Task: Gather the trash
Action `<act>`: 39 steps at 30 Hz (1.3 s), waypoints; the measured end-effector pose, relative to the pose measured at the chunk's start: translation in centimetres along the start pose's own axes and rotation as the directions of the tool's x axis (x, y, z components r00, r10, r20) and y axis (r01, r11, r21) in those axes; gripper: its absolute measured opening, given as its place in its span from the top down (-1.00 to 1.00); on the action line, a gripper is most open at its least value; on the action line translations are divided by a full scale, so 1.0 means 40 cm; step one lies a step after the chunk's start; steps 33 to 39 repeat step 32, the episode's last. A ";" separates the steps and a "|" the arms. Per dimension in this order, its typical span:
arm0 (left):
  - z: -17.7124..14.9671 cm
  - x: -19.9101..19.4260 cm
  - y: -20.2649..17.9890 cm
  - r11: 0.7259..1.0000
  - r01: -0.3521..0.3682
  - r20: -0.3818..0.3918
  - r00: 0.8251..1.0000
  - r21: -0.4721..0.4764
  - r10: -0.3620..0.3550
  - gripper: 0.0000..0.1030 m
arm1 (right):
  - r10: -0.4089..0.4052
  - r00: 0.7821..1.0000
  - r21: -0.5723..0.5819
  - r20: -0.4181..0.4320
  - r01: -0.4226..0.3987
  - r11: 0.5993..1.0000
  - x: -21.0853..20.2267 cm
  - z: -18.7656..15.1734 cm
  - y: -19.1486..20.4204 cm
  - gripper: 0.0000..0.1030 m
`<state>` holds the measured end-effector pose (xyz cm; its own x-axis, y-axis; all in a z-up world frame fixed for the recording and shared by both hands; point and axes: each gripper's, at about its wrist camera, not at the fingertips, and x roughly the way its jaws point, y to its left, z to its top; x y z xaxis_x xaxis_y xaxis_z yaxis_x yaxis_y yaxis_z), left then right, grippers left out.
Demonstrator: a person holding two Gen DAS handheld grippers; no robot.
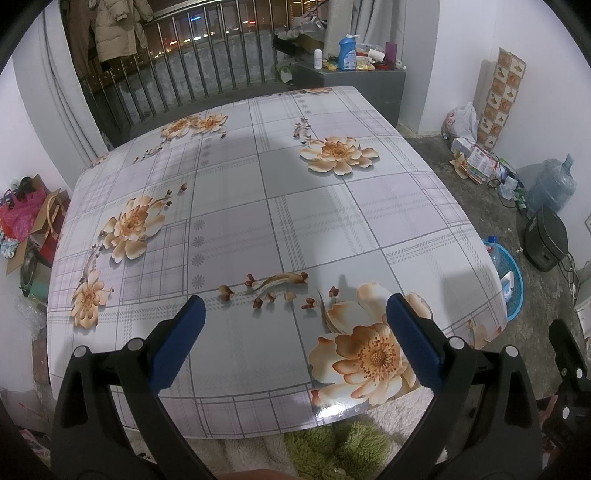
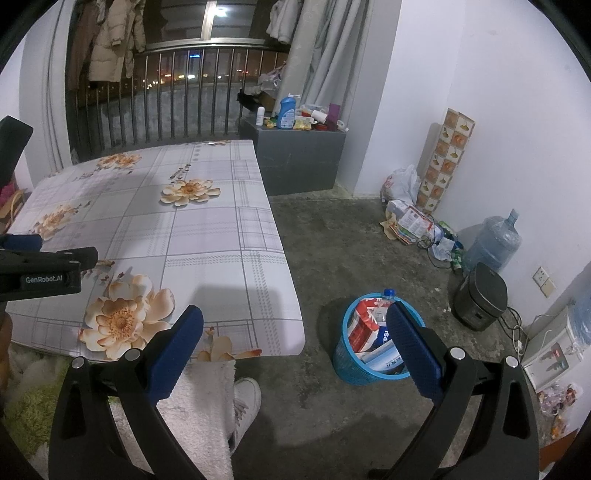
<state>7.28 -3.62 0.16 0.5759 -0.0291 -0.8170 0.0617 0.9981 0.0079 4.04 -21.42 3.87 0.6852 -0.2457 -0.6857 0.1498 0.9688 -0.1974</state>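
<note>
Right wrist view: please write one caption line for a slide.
Open right gripper held between floral table and blue basket full of trash on the floor.

Looks like a lived-in room of a small flat: floral plaid tablecloth (image 1: 266, 206) on the table, coats (image 1: 114, 33) hung by the barred night window (image 1: 207, 66), rough concrete floor (image 2: 343, 251), water jug (image 2: 493, 242), rice cooker (image 2: 478, 297), detergent bottle (image 2: 287, 112) on a grey cabinet (image 2: 295, 162).

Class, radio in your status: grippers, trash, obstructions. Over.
Left gripper open, empty, over the table. Right gripper open, empty. Blue basket on floor, full of trash. Nothing in the way.
</note>
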 end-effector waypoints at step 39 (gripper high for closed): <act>0.004 -0.004 0.005 1.000 -0.003 -0.001 1.000 0.009 0.003 -0.83 | 0.000 1.000 0.001 0.000 0.000 1.000 0.000 0.004 0.011 -0.88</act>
